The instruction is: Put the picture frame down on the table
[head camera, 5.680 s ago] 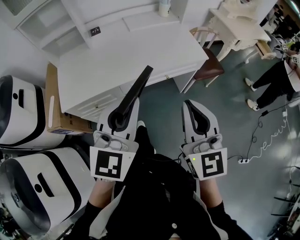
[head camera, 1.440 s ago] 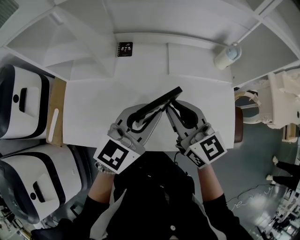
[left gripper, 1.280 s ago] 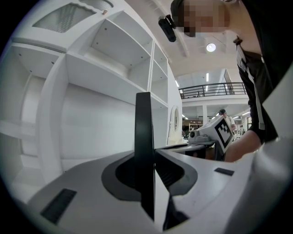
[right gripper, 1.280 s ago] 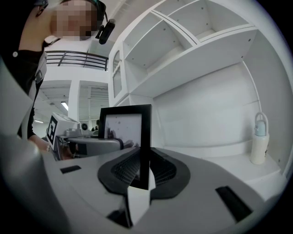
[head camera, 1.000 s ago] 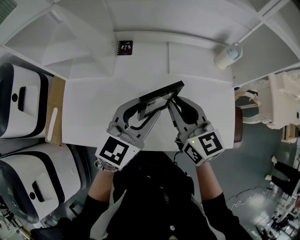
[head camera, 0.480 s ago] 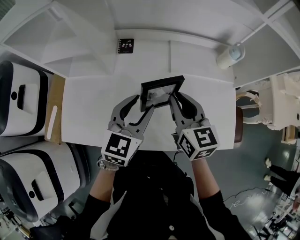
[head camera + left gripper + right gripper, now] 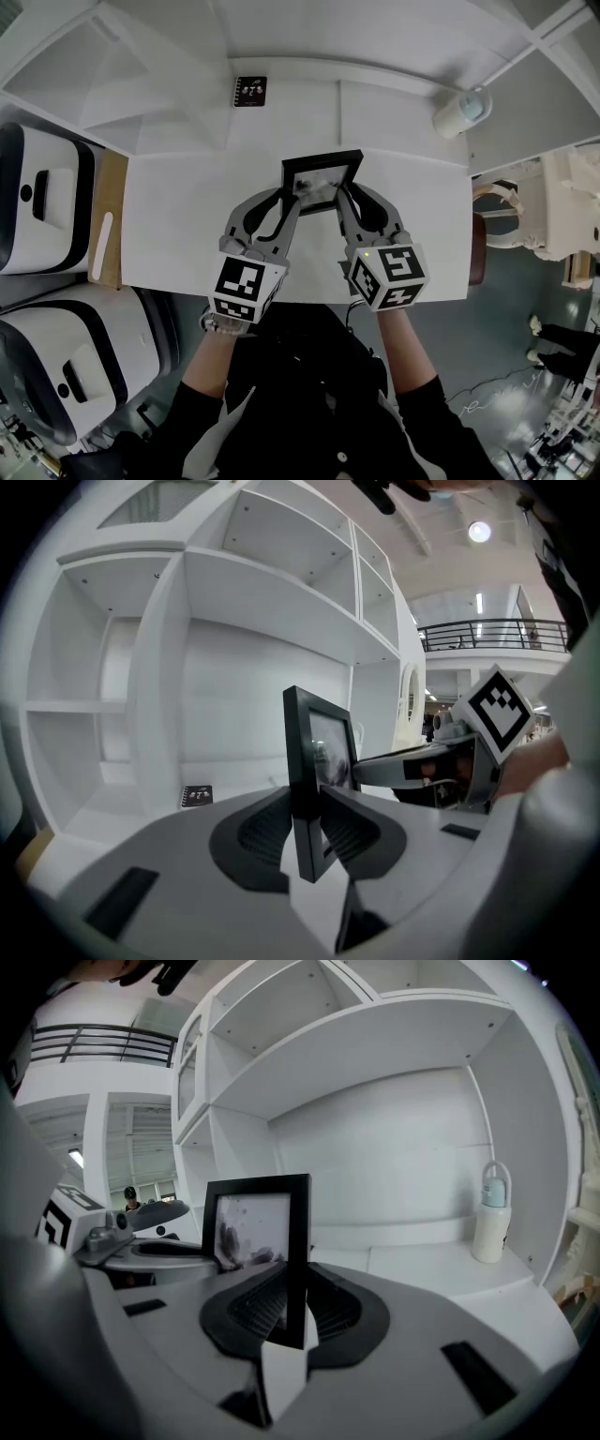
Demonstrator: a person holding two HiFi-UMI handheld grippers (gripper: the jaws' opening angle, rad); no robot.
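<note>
Now we hold the picture frame [image 7: 322, 181] upright over the table [image 7: 187, 225]: the left tool [image 7: 290, 195] has just been closing onto its left edge, and the right tool [image 7: 348, 194] clamps its right edge.

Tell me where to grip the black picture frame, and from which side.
Grip the picture frame by its thin side bars, from the person's side, jaws across its thickness. It stands upright facing the person, so those bars are narrow and flat.
</note>
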